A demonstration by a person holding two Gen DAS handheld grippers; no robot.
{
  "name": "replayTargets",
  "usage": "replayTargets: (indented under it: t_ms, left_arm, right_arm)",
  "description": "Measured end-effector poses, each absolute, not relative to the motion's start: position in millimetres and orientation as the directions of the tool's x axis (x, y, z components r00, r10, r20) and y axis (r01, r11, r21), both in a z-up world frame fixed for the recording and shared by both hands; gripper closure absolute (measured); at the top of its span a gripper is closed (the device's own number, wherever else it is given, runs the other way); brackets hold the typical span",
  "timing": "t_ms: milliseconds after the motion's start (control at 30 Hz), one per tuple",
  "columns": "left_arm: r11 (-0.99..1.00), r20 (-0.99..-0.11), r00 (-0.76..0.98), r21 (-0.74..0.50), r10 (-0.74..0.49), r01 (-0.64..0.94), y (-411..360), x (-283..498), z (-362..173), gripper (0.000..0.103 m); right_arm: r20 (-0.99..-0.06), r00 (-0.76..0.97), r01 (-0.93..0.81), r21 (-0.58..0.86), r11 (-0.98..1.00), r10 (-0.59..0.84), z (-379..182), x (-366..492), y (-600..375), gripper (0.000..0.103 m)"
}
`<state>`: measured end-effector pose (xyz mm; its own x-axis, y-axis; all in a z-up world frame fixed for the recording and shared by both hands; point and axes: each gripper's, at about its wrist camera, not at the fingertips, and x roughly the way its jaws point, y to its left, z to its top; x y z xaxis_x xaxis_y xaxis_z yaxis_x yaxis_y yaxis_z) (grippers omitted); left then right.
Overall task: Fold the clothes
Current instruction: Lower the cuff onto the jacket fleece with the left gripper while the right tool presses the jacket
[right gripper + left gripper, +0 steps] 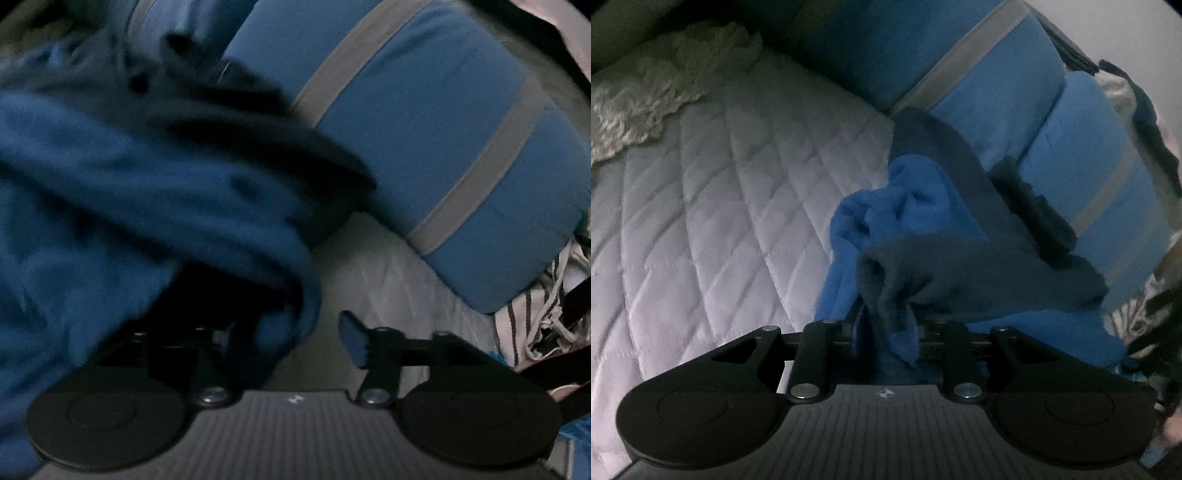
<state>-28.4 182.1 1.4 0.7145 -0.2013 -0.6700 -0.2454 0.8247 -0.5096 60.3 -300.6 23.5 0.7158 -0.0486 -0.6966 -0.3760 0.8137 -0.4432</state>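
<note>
A blue fleece garment (871, 218) with dark grey panels lies bunched on the quilted bed cover (713, 192). My left gripper (886, 328) is shut on a fold of this garment, and cloth bulges out above its hidden fingertips. In the right wrist view the same garment (122, 184) hangs blurred across the left half. It drapes over the left finger of my right gripper (310, 334). The right fingertip (352, 338) stands bare and well apart, so that gripper is open, with bed cover (369, 258) showing in the gap.
A thick blue roll with grey stripes (443, 140) lies across the bed behind the garment, also the blue roll (1015, 110) in the left view. A lace-edged pillow (646, 92) sits far left. Striped white cloth (535, 317) lies at the right edge.
</note>
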Motion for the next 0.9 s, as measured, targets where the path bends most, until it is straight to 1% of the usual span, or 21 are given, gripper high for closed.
replayTargets:
  t_ms: [100, 200, 267, 300, 333, 367, 400, 433, 467, 567, 600, 700, 733, 767, 800, 833, 867, 900]
  left_arm:
    - [0.827, -0.673, 0.714, -0.503, -0.192, -0.252, 182.3, -28.3, 2.7, 0.077]
    - [0.816, -0.679, 0.710, -0.510, -0.188, -0.272, 182.2, -27.6, 4.3, 0.077]
    - [0.808, -0.683, 0.706, -0.515, -0.185, -0.286, 182.0, -26.7, 5.4, 0.077]
    - [0.802, -0.685, 0.705, -0.520, -0.185, -0.295, 182.2, -26.3, 5.8, 0.077]
    - [0.791, -0.686, 0.703, -0.530, -0.188, -0.305, 183.5, -26.0, 5.5, 0.077]
    - [0.782, -0.685, 0.703, -0.539, -0.191, -0.313, 184.9, -25.9, 5.1, 0.077]
    - [0.772, -0.684, 0.703, -0.548, -0.194, -0.320, 186.4, -26.0, 4.4, 0.077]
    - [0.761, -0.683, 0.703, -0.560, -0.200, -0.328, 188.2, -26.1, 3.4, 0.077]
    - [0.751, -0.681, 0.703, -0.570, -0.206, -0.333, 189.5, -26.1, 2.5, 0.077]
    - [0.730, -0.676, 0.702, -0.593, -0.221, -0.341, 193.1, -25.8, -0.1, 0.077]
    - [0.728, -0.675, 0.703, -0.596, -0.223, -0.340, 193.5, -26.0, -0.5, 0.077]
    - [0.728, -0.673, 0.705, -0.598, -0.226, -0.337, 193.5, -25.8, -0.8, 0.077]
    - [0.728, -0.672, 0.705, -0.597, -0.227, -0.336, 193.5, -25.6, -0.9, 0.077]
    - [0.729, -0.672, 0.705, -0.597, -0.227, -0.335, 193.7, -25.1, -1.1, 0.077]
    - [0.729, -0.672, 0.705, -0.597, -0.227, -0.334, 194.0, -24.7, -1.3, 0.077]
    - [0.728, -0.672, 0.705, -0.598, -0.228, -0.335, 194.3, -24.4, -1.6, 0.077]
    - [0.727, -0.672, 0.705, -0.599, -0.227, -0.336, 194.5, -24.1, -1.7, 0.077]
    - [0.728, -0.672, 0.705, -0.598, -0.226, -0.337, 194.3, -23.8, -1.6, 0.077]
  right_arm:
    - [-0.706, 0.707, -0.354, -0.405, 0.843, -0.043, 28.9, 57.3, -309.4, 0.026]
    - [-0.705, 0.709, -0.287, -0.256, 0.923, 0.025, 49.3, 53.8, -323.6, 0.027]
    - [-0.732, 0.675, -0.283, -0.144, 0.948, 0.091, 48.1, 56.3, -326.4, 0.029]
    - [-0.743, 0.658, -0.280, -0.087, 0.956, 0.125, 47.5, 57.5, -327.8, 0.030]
    - [-0.751, 0.641, -0.274, -0.029, 0.961, 0.160, 46.9, 58.8, -329.1, 0.035]
    - [-0.757, 0.624, -0.267, 0.028, 0.963, 0.195, 46.3, 60.0, -330.5, 0.037]
    - [-0.761, 0.607, -0.259, 0.085, 0.962, 0.231, 45.8, 61.3, -331.9, 0.037]
    - [-0.762, 0.590, -0.250, 0.142, 0.958, 0.267, 45.2, 62.5, -333.3, 0.039]
    - [-0.761, 0.574, -0.239, 0.198, 0.951, 0.303, 44.6, 63.7, -334.6, 0.043]
    - [-0.745, 0.526, -0.198, 0.361, 0.911, 0.410, 42.9, 67.5, -338.8, 0.049]
    - [-0.744, 0.514, -0.174, 0.397, 0.901, 0.426, 40.0, 69.1, -340.0, 0.050]
    - [-0.778, 0.498, -0.057, 0.410, 0.910, 0.382, 21.3, 72.5, -347.2, 0.051]
    - [-0.767, 0.501, -0.021, 0.453, 0.891, 0.401, 16.2, 73.2, -351.6, 0.051]
    - [-0.753, 0.505, 0.011, 0.494, 0.870, 0.421, 11.2, 73.8, -355.7, 0.053]
    - [-0.737, 0.510, 0.035, 0.533, 0.845, 0.444, 6.7, 73.6, -359.0, 0.058]
    - [-0.718, 0.516, 0.060, 0.574, 0.817, 0.466, 3.0, 72.3, -361.9, 0.068]
    - [-0.699, 0.523, 0.085, 0.612, 0.786, 0.488, -0.7, 70.9, -364.8, 0.082]
    - [-0.682, 0.531, 0.106, 0.642, 0.759, 0.503, -3.5, 69.6, -367.0, 0.086]
